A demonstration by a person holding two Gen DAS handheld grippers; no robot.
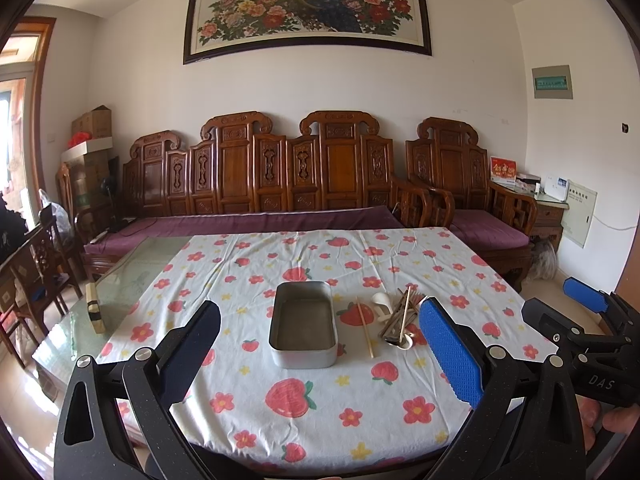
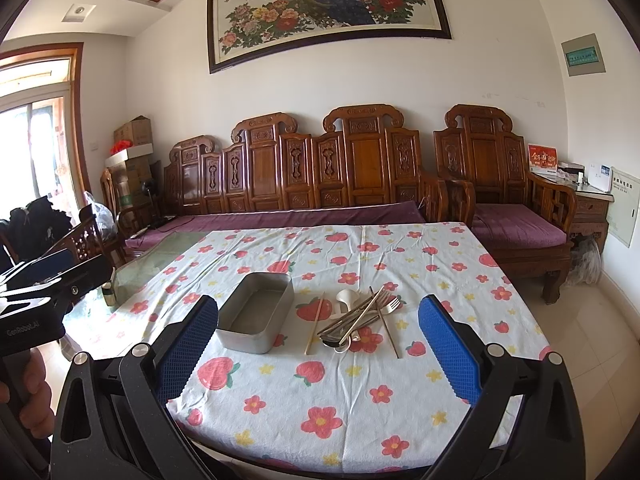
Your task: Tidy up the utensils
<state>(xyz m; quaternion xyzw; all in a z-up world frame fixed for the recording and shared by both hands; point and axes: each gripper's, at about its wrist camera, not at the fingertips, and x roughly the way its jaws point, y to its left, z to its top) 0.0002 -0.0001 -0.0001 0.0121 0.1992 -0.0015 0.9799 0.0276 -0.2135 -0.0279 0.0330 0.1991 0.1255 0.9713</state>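
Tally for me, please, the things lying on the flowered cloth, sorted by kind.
Metal tin: 1
Wooden chopsticks: 3
Forks: 2
White spoons: 2
Metal spoons: at least 1
Total: at least 9; the pile overlaps, so some pieces may be hidden.

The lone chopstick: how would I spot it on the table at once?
On the strawberry-print tablecloth, find the empty metal tin. Just right of it lies one pale chopstick, flat and alone, apart from the tangled utensil pile further right.
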